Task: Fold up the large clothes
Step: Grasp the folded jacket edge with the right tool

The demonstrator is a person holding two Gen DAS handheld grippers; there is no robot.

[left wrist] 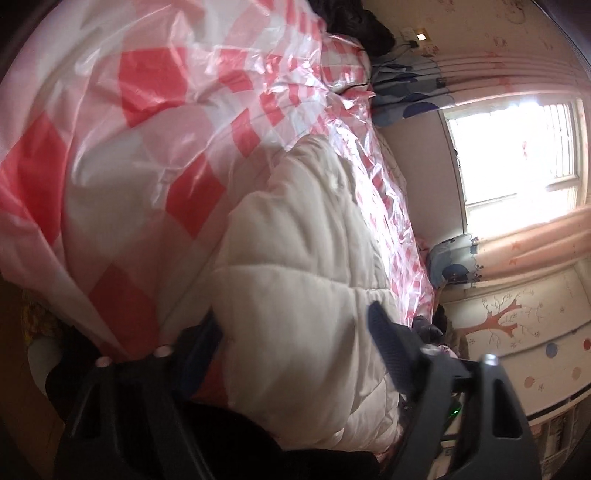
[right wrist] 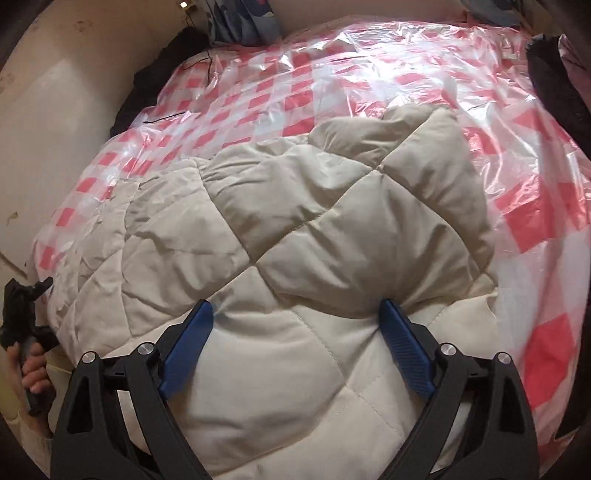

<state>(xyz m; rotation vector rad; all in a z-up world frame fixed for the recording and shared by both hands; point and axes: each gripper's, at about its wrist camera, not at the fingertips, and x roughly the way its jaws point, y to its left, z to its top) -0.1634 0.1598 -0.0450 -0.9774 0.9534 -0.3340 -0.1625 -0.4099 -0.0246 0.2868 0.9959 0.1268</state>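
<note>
A cream quilted padded garment (right wrist: 295, 236) lies bunched on a bed under a red-and-white checked plastic sheet (right wrist: 280, 85). My right gripper (right wrist: 299, 310) is open, its blue fingers (right wrist: 402, 339) wide apart and pressed against the garment's near edge, with the padding bulging between them. In the left wrist view the same garment (left wrist: 295, 266) fills the middle. My left gripper (left wrist: 295, 325) is open with its fingers (left wrist: 384, 343) spread either side of the garment's edge. The left gripper also shows at the far left of the right wrist view (right wrist: 22, 306), held by a hand.
A window (left wrist: 517, 151) with peach curtains (left wrist: 535, 243) is to the right of the bed. Dark clothing (left wrist: 354, 18) and blue patterned bedding (left wrist: 406, 85) lie at the bed's far end. A dark garment (right wrist: 554, 88) hangs at the right edge. A wall (right wrist: 55, 110) borders the bed's left side.
</note>
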